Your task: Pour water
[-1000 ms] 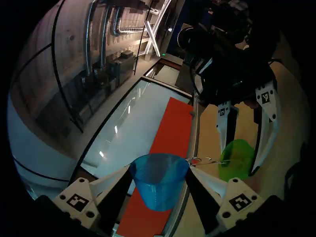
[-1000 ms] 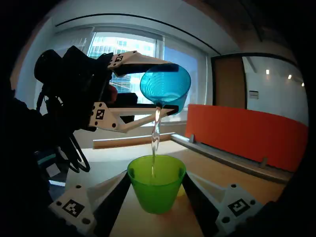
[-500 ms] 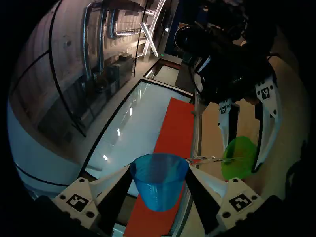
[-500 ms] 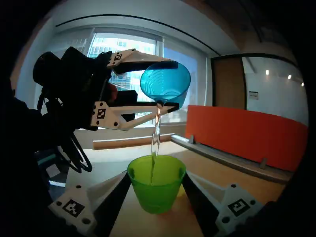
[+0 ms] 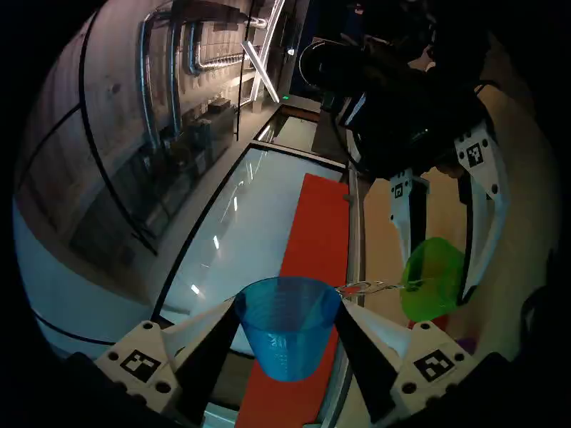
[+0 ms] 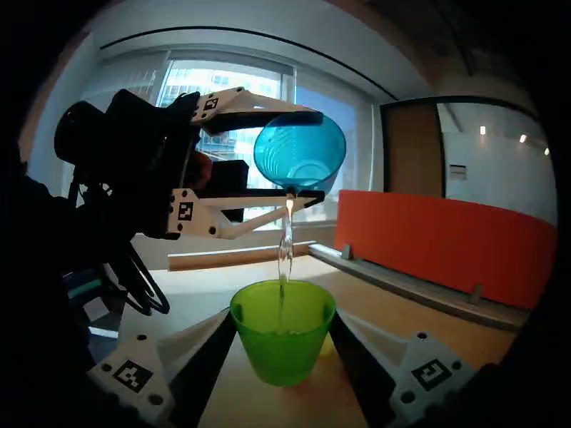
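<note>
your left tool (image 5: pixel 287 308) pinches the blue cup (image 5: pixel 287 346) by its sides, tipped steeply. a thin stream of water (image 6: pixel 285 242) falls from its rim into the green cup (image 6: pixel 283 349), which your right tool (image 6: pixel 283 317) clamps upright (a finger on each wall) over the wooden desk (image 6: pixel 378 303), near an orange divider (image 6: pixel 457 242).

No words, brand names or numbers can be read. Black-and-white square markers (image 6: pixel 133 376) sit at the finger bases of the right gripper (image 6: pixel 283 317) and the left gripper (image 5: pixel 287 308); they are patterns without letters. A wall plaque (image 6: pixel 458 171) far beyond the right gripper's right finger is too small to read.
</note>
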### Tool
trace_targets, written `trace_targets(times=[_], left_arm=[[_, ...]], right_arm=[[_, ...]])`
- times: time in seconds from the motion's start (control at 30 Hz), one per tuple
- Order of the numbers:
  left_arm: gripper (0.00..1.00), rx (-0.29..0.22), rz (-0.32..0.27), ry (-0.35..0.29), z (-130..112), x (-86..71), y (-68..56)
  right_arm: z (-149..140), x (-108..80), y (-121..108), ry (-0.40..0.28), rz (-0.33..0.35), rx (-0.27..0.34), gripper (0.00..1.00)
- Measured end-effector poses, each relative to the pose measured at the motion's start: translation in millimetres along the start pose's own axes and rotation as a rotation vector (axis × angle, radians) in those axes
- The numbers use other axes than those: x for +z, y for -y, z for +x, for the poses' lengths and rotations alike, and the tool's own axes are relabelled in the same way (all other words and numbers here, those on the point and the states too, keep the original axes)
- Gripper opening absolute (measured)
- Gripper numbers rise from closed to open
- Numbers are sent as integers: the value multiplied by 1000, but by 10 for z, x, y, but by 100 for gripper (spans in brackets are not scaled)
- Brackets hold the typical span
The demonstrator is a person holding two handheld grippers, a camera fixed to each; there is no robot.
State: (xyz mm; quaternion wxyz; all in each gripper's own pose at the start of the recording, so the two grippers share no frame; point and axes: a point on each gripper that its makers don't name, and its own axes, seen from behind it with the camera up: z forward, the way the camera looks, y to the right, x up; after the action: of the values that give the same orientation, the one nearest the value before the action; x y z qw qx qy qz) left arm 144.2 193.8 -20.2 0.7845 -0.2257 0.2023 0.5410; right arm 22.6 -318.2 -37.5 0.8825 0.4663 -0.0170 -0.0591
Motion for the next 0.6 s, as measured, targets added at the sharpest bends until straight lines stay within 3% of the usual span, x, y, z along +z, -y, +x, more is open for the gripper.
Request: trace_targets(times=[0.6], left_arm=[[87,64,12,-3,7,-30,9]], right_arm=[[26,52,18,-4,2,-7,90]])
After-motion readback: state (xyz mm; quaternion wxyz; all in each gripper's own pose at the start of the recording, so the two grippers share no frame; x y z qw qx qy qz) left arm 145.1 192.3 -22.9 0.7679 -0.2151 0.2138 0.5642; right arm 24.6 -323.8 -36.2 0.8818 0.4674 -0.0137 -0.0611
